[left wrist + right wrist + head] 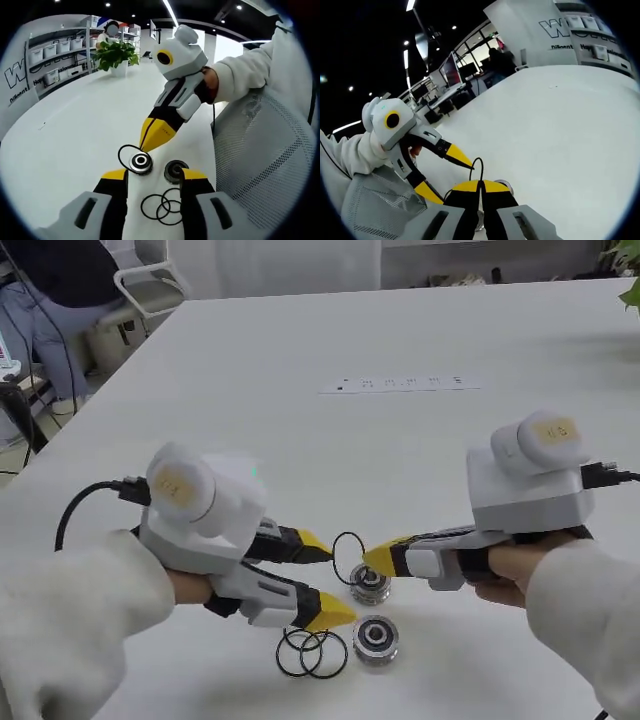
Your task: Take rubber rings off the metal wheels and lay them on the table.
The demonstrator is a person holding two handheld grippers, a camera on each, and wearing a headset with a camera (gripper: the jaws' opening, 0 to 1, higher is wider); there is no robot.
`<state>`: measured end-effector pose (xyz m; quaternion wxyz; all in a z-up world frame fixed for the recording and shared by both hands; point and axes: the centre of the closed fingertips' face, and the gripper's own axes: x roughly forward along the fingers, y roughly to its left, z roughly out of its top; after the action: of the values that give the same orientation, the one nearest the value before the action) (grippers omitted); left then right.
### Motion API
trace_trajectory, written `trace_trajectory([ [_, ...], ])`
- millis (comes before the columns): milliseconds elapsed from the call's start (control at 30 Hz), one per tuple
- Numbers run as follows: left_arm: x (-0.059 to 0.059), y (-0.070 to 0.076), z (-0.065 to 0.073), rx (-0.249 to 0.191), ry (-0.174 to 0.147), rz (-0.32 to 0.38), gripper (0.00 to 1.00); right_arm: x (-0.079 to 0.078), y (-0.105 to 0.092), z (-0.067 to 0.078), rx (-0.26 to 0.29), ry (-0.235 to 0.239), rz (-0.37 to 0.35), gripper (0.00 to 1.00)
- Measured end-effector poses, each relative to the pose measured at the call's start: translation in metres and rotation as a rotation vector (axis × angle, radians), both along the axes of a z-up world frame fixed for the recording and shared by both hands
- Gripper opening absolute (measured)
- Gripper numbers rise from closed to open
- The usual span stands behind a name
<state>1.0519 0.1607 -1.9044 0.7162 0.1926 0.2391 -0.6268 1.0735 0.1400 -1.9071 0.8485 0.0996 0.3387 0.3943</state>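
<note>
Your right gripper (pixel 372 560) is clenched, its two yellow jaw tips pressed together on a black rubber ring (pixel 348 556). The ring stands up as a thin loop just beyond the tips, and its lower part sits right at the far wheel (pixel 370 583). You cannot tell from these views whether the loop is clear of that wheel or caught on it. Your left gripper (pixel 335 583) is released and grips nothing, with its jaws spread wide. One yellow tip is just beside the held ring. The other is lower, just beside the near wheel (pixel 376 638), and whether it touches is unclear. Both metal wheels lie flat on the white table (pixel 400 460), close to its near edge and about midway along it, one just behind the other. A small cluster of loose rings (pixel 312 653) lies flat and overlapping on the table, just to the left of the near wheel and closer still to the near edge. In the left gripper view the loose rings sit between your own two jaws, with both wheels just past the tips. In the right gripper view the held ring rises from the seam where the closed jaws meet.
</note>
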Motion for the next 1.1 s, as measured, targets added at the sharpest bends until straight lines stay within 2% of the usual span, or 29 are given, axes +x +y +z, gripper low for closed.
trace_trajectory([
  [100,-0.004,0.005,0.010,-0.031,0.011,0.005,0.41,-0.001,0.002,0.002,0.005,-0.002,0.003,0.00],
  [200,-0.010,0.007,0.017,-0.060,0.026,0.012,0.48,-0.002,0.003,0.003,0.009,-0.002,0.006,0.00],
  [300,-0.017,0.012,0.027,-0.086,0.013,0.016,0.53,-0.004,0.005,0.004,0.009,-0.003,0.015,0.00],
  [533,-0.030,0.032,0.032,-0.099,-0.011,0.023,0.61,-0.009,0.014,0.006,0.016,-0.001,0.043,0.00],
  [733,-0.028,0.048,0.035,-0.116,-0.021,0.059,0.69,-0.014,0.020,0.007,0.013,0.000,0.074,0.00],
  [867,-0.028,0.056,0.036,-0.138,-0.005,0.097,0.77,-0.020,0.025,0.005,0.015,0.013,0.097,0.00],
  [967,-0.029,0.061,0.030,-0.127,0.000,0.109,0.83,-0.025,0.027,0.000,0.001,0.030,0.115,0.00],
  [1100,-0.029,0.066,0.021,-0.101,0.010,0.120,0.84,-0.031,0.032,-0.003,0.000,0.049,0.142,0.00],
])
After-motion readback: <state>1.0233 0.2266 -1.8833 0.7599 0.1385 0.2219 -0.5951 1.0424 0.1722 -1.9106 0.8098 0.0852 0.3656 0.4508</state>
